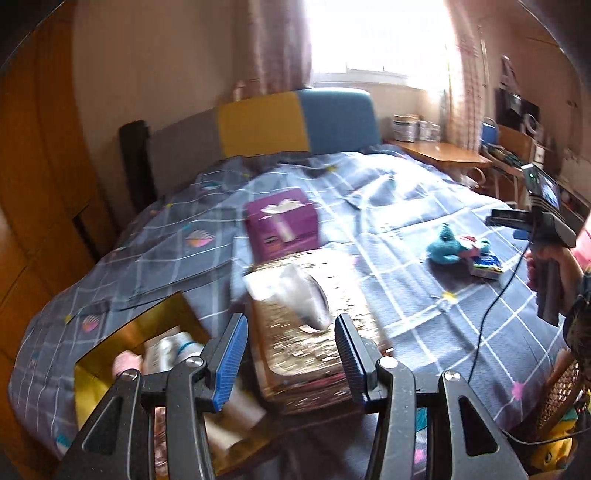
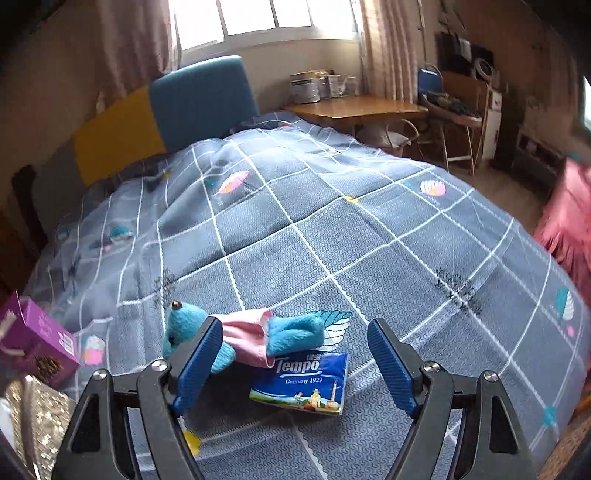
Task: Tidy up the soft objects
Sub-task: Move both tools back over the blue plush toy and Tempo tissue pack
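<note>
Right gripper (image 2: 295,363) jaws apart, empty, over Tempo tissue pack (image 2: 301,382) beside blue plush toy (image 2: 192,332) | left gripper (image 1: 291,354) part-open, empty, above gold sequined box (image 1: 317,354)

Plush toy (image 2: 199,332) overlapping tissue pack (image 2: 301,384)

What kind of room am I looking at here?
A lived-in bedroom, most likely. A bed with a grey checked quilt fills the view, backed by a yellow and blue padded headboard. A curtained window and a small wooden table stand behind it.
</note>
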The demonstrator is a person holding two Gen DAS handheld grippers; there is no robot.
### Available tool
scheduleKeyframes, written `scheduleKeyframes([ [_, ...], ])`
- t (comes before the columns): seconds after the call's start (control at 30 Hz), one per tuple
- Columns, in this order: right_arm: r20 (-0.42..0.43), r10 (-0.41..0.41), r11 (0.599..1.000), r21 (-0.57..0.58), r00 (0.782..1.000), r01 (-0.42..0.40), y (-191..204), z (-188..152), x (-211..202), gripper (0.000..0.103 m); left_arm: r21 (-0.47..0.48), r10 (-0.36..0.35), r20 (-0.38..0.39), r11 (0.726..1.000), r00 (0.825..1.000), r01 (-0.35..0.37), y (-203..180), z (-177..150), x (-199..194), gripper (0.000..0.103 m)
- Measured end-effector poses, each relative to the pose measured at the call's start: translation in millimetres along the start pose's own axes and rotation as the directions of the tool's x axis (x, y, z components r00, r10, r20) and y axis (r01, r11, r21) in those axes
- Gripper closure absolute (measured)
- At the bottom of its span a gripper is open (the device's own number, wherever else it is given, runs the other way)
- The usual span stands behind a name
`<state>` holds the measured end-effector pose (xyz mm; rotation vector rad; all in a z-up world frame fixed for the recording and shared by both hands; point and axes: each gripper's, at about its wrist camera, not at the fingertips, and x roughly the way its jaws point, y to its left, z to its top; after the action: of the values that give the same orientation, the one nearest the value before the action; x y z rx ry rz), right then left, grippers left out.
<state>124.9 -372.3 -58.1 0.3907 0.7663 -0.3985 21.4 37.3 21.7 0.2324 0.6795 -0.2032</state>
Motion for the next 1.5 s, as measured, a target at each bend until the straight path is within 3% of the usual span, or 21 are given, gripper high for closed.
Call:
scheduleKeyframes([
  [0.4, -0.057, 0.071, 0.987, 0.148, 0.996, -0.062, -18.2, -0.5, 4.0, 0.019, 0.132, -0.100, -0.044, 0.986, 0.994, 0.105, -65.7, 11.6, 29.5, 0.054],
  [0.73, -0.090, 0.093, 0.972, 0.223, 0.992, -0.071, -31.1, -1.2, 8.5, 0.018, 0.179, -0.165, -0.095, 0.967, 0.982, 0.180, -101.1, 19.4, 52.1, 0.054],
  [0.93, -0.118, 0.073, 0.957, 0.289, 0.990, -0.036, -46.5, -3.2, 13.3, 0.018, 0.161, -0.229, -0.176, 0.953, 0.957, 0.257, -130.3, 26.4, 81.0, 0.054],
  [1.2, -0.131, 0.117, 0.903, 0.426, 0.984, -0.051, -73.7, -5.7, 16.5, 0.018, 0.084, -0.328, -0.256, 0.929, 0.909, 0.360, -167.3, 44.3, 123.6, 0.054],
  [1.33, -0.152, 0.154, 0.885, 0.460, 0.976, -0.068, -77.9, -8.5, 21.2, 0.018, 0.118, -0.301, -0.277, 0.932, 0.913, 0.343, -184.7, 50.2, 143.2, 0.054],
  [1.4, -0.162, 0.174, 0.883, 0.463, 0.971, -0.081, -76.4, -9.2, 23.7, 0.018, 0.106, -0.317, -0.301, 0.926, 0.900, 0.362, -193.5, 54.7, 152.5, 0.054],
  [1.5, -0.165, 0.196, 0.881, 0.463, 0.967, -0.100, -74.1, -9.5, 24.8, 0.018, 0.059, -0.329, -0.309, 0.930, 0.892, 0.363, -201.8, 62.8, 165.2, 0.041],
])
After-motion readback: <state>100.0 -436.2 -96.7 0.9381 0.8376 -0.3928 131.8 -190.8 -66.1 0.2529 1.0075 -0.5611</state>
